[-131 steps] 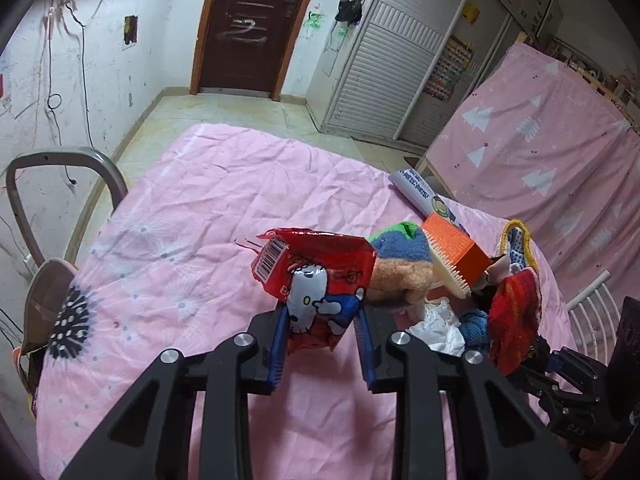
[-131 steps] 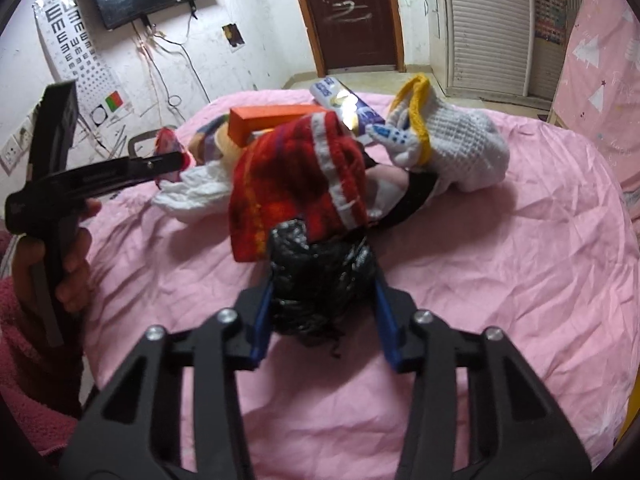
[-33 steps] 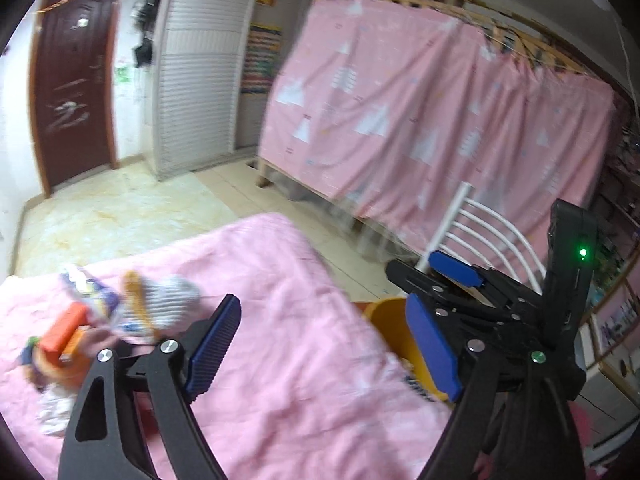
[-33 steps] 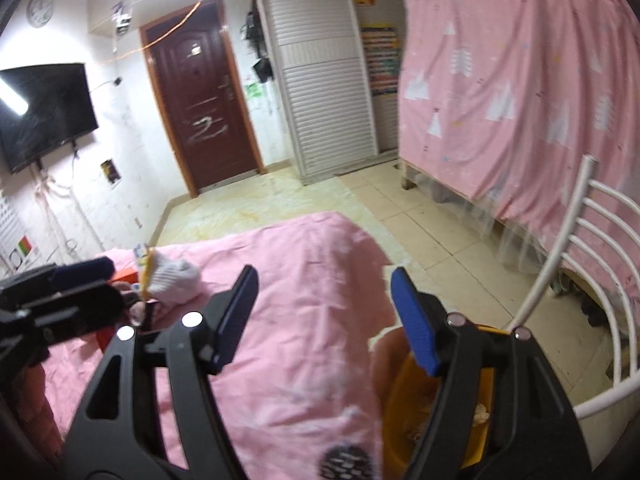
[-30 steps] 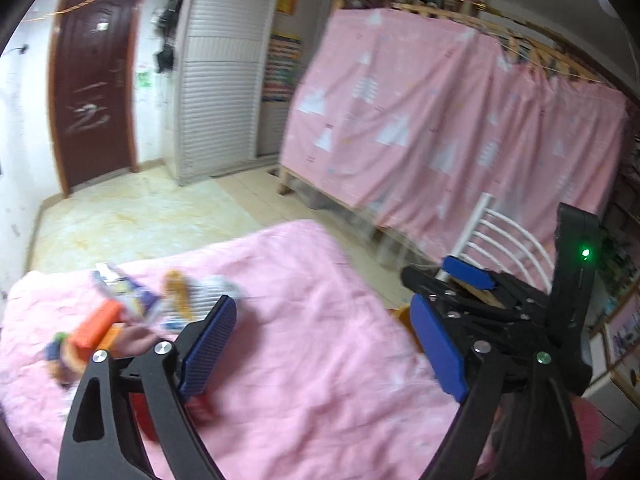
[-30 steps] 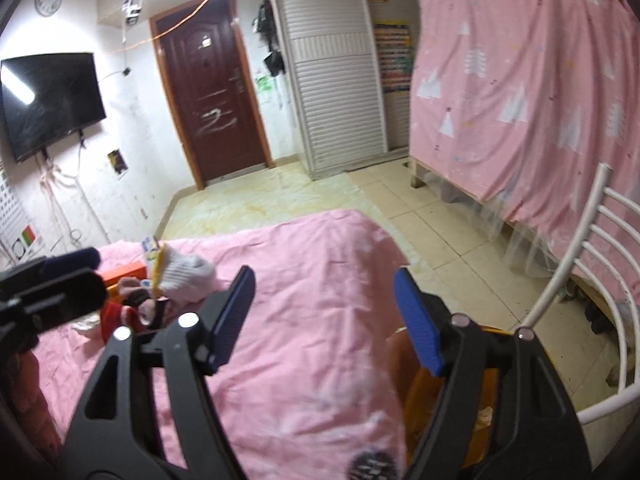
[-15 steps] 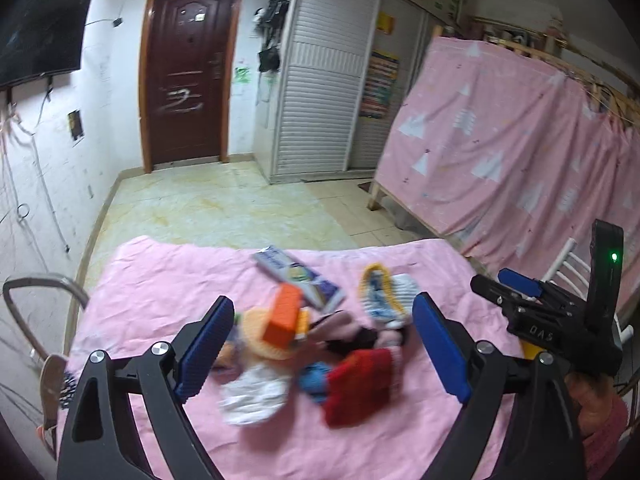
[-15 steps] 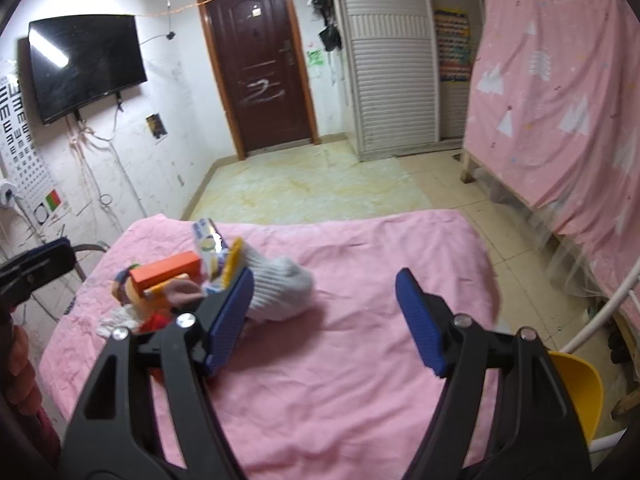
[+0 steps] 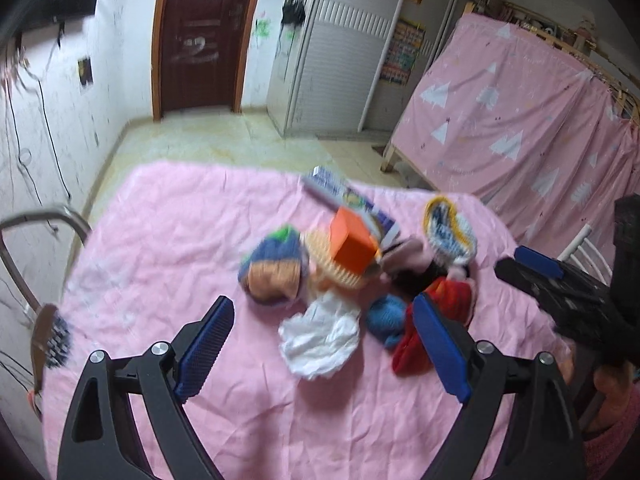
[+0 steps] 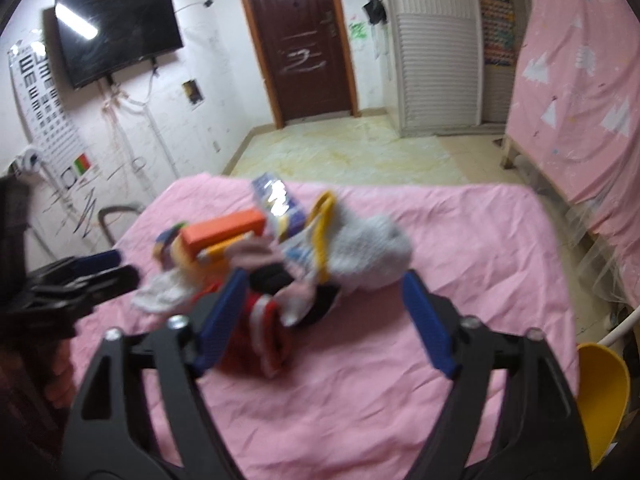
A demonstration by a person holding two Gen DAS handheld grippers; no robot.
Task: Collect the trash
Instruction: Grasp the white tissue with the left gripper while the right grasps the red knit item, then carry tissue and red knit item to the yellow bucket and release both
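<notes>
A wrinkled pink cloth (image 9: 168, 248) covers the table in a room with a dark brown door (image 10: 304, 40), and near its middle lies a small heap of things. At the near edge of the heap sits a crumpled white tissue (image 9: 320, 336), loose on the cloth, with a folded red cloth (image 9: 424, 320) and a small blue knitted piece (image 9: 386, 318) just beside it. Behind these are a blue-and-tan knitted hat (image 9: 274, 268), an orange-backed scrubbing brush (image 9: 350, 248), a white work glove with a yellow cuff (image 10: 360, 248) and a purple flat packet (image 9: 352, 200). The left gripper (image 9: 320, 344) hovers over the tissue with its blue pads spread wide, holding nothing. The right gripper (image 10: 324, 312) is likewise spread wide and empty, above the red cloth and the glove. A yellow plastic bin (image 10: 600, 392) shows past the table's right edge.
</notes>
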